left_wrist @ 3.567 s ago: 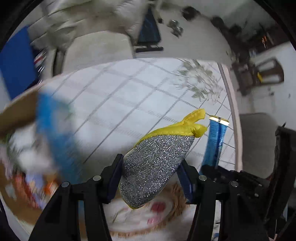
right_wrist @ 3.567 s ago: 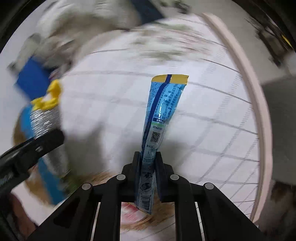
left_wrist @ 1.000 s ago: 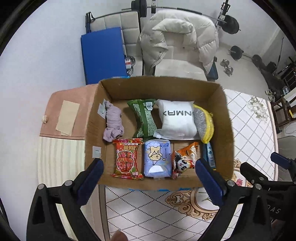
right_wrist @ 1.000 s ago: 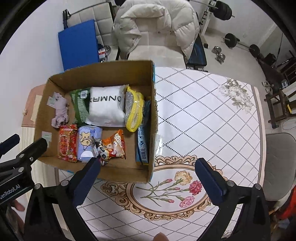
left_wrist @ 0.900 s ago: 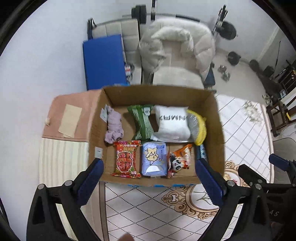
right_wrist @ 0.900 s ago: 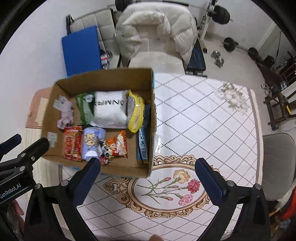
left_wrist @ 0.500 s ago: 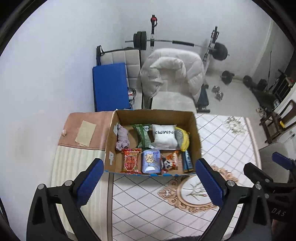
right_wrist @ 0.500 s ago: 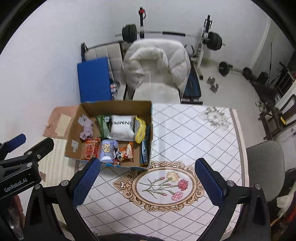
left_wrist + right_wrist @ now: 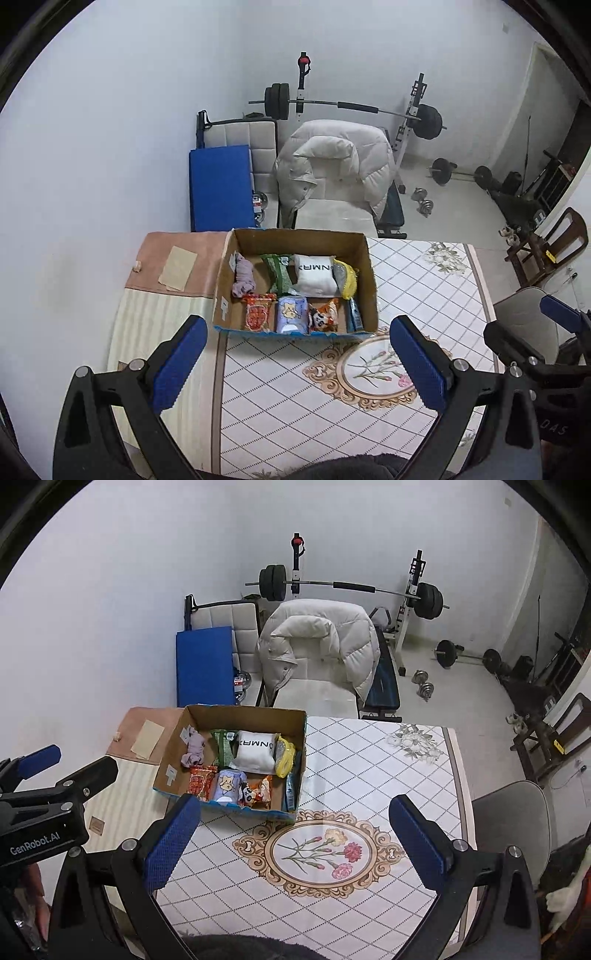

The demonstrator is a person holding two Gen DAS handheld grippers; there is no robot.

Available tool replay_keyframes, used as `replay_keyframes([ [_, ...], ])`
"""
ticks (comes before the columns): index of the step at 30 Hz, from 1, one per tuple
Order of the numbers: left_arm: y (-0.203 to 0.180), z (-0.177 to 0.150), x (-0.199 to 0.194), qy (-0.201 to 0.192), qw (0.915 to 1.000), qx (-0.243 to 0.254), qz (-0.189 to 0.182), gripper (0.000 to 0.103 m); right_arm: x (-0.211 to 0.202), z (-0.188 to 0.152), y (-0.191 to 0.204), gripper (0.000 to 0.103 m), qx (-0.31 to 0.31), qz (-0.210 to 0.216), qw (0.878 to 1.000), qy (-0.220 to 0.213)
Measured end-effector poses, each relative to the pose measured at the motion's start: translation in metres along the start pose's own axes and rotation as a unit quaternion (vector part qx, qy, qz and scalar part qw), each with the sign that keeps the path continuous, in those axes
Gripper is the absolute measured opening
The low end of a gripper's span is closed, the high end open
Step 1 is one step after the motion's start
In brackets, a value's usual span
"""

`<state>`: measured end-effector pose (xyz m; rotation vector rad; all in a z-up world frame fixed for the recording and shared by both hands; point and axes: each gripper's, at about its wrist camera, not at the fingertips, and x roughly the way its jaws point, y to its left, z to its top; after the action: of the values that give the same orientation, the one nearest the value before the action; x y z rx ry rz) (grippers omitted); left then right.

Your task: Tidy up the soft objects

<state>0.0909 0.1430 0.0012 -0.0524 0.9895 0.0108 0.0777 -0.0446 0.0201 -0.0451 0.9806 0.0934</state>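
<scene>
— Where's the cardboard box (image 9: 295, 236) sitting?

— At the far left corner of the counter (image 9: 424, 280), on the diamond-patterned cloth; its left wall runs along the cloth's left edge and its near wall (image 9: 225, 805) shows a blue printed strip.

— What's in it?

— Soft things in two rows. Along the far side: a lilac bundled cloth (image 9: 243, 278), a green packet (image 9: 277, 271), a white pillow pack (image 9: 314, 275) with black lettering, and a yellow scouring sponge (image 9: 345, 277) with a glittery grey face, standing on edge by the right wall. Along the near side: a red snack pack (image 9: 257, 312), a pale blue tissue pack (image 9: 291, 312), an orange panda snack bag (image 9: 324, 314), and a thin blue sachet (image 9: 354, 314) squeezed against the right wall.

— And the tongs?

— The left tongs (image 9: 295, 363) are spread wide with nothing between the blue pads, held high above the near left part of the counter. The right tongs (image 9: 291, 843) are equally wide apart and hold nothing, above the flower medallion (image 9: 317, 849) near the front edge.

— Room to move?

— The whole right half of the counter, from the box's right wall to the right edge, is bare cloth, as is the strip between box and front edge. A grey chair (image 9: 513, 819) stands just beyond the right edge, and a chair draped with a white puffer jacket (image 9: 317, 646) beyond the far edge
</scene>
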Motion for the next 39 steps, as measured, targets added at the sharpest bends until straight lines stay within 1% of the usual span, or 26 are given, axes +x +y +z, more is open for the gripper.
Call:
replay_keyframes([
  [8,-0.005,-0.007,-0.009,-0.009,0.9999,-0.005,0.004,0.102,-0.007,-0.003,-0.008,0.103,0.010,-0.007,1.000,-0.006],
  [11,-0.006,-0.007,-0.009,-0.011,0.9998,-0.002,0.019,0.102,-0.003,-0.003,-0.009,0.103,0.012,-0.011,1.000,-0.006],
  [14,-0.007,-0.008,-0.009,-0.011,0.9997,0.000,0.023,0.102,-0.004,-0.003,-0.010,0.103,0.011,-0.019,1.000,-0.009],
  [30,-0.007,-0.014,-0.017,-0.016,0.9996,-0.003,0.024,0.102,-0.016,-0.002,-0.015,0.103,0.014,-0.033,0.999,-0.019],
  [39,-0.003,-0.016,-0.020,-0.020,0.9993,-0.011,0.031,0.102,-0.017,-0.003,-0.015,0.103,0.012,-0.032,0.999,-0.020],
])
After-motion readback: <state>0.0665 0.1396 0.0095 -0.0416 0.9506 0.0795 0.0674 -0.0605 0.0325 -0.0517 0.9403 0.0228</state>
